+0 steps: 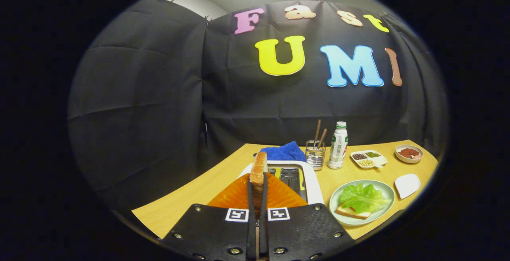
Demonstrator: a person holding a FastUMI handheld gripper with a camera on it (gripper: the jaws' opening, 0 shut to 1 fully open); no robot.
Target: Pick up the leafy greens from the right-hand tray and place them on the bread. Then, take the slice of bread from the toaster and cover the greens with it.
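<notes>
A toasted bread slice point(259, 169) stands on edge between my two fingers, and my gripper point(257, 189) is shut on it, holding it above the orange plate point(235, 195). Just beyond the slice is the white toaster point(312, 185), its slots showing bare. To the right of the fingers a pale green plate point(338, 203) holds a second bread slice point(352, 212) with the leafy greens point(364, 198) lying on top of it.
Behind the toaster lie a blue cloth point(285, 152), a metal holder with chopsticks point(315, 154) and a white bottle point(338, 145). Further right are a divided dish of grains point(368, 159), a small bowl of red bits point(408, 153) and a white tray point(407, 184). Wooden table point(191, 197).
</notes>
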